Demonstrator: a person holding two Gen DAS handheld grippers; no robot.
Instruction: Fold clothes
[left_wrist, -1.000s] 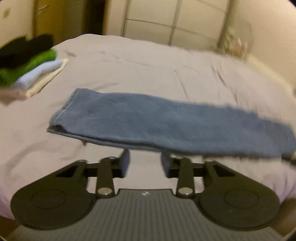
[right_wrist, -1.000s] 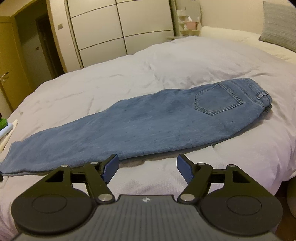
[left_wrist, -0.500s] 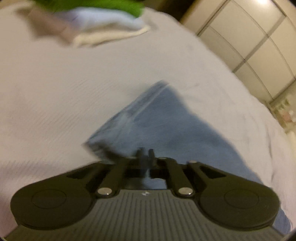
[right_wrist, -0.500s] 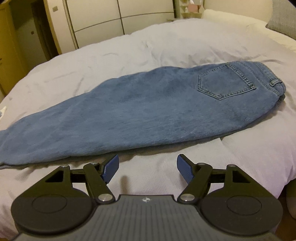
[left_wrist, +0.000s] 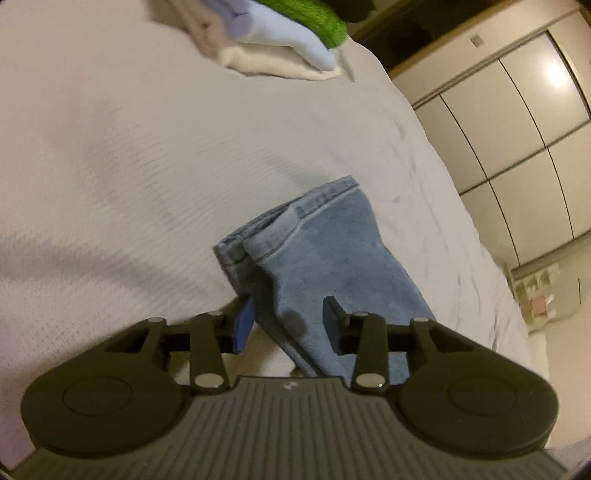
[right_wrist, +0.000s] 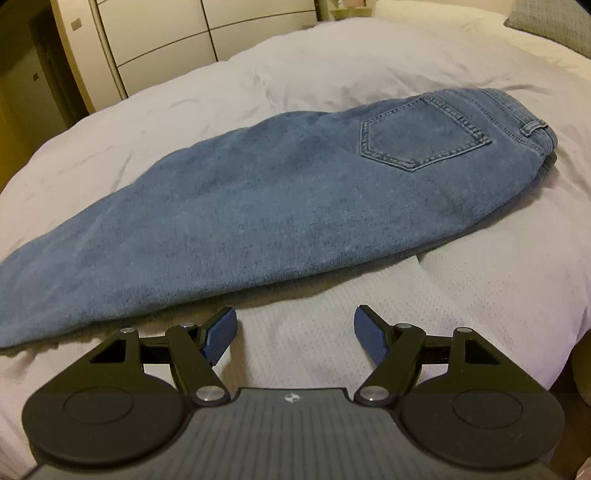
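1. The left gripper (left_wrist: 288, 325) stands partly open, its jaws apart on either side of the jeans' (left_wrist: 325, 266) leg end; the denim runs between the pads, but they do not look clamped on it.
2. The hem lies just past the fingertips at 12 o'clock, its stitched cuff edges stacked one over the other.
3. The bed (left_wrist: 129, 166) spreads pale around the hem; a pile of folded clothes (left_wrist: 280, 40) sits far off at 12 o'clock, green on top of pale blue and cream.
4. The right gripper (right_wrist: 294, 332) is wide open and holds nothing, hovering over bare bed (right_wrist: 461, 280).
5. The jeans (right_wrist: 258, 206) lie flat just beyond its fingertips, stretching from 9 o'clock to 2 o'clock, with the back pocket (right_wrist: 424, 136) and waistband at 2 o'clock.
6. A wardrobe (right_wrist: 184, 33) stands behind the bed at 11 o'clock.
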